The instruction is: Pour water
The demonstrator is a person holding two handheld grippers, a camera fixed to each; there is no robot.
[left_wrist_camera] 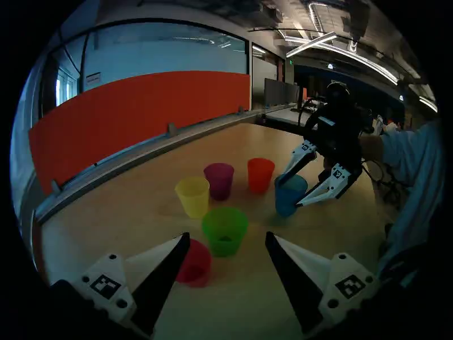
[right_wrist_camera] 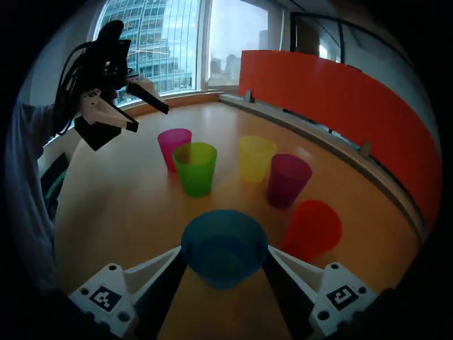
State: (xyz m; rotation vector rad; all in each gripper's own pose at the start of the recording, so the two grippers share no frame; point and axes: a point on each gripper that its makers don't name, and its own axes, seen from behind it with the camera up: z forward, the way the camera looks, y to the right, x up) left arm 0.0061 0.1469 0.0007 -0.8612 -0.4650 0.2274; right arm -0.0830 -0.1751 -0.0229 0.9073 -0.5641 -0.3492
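While the right gripper clamps the blue cup between both fingers, the left gripper has its fingers apart and grips nothing; the green cup stands just beyond that gap, the pink cup partly behind the left finger; farther off on the wooden table stand the yellow cup, purple cup and orange cup; the right gripper view looks into the blue cup's mouth, though I cannot tell whether it holds water; the left gripper view gives its side, far right, near the orange cup.

Pink cup partly behind left tool, blue cup base hidden within right tool
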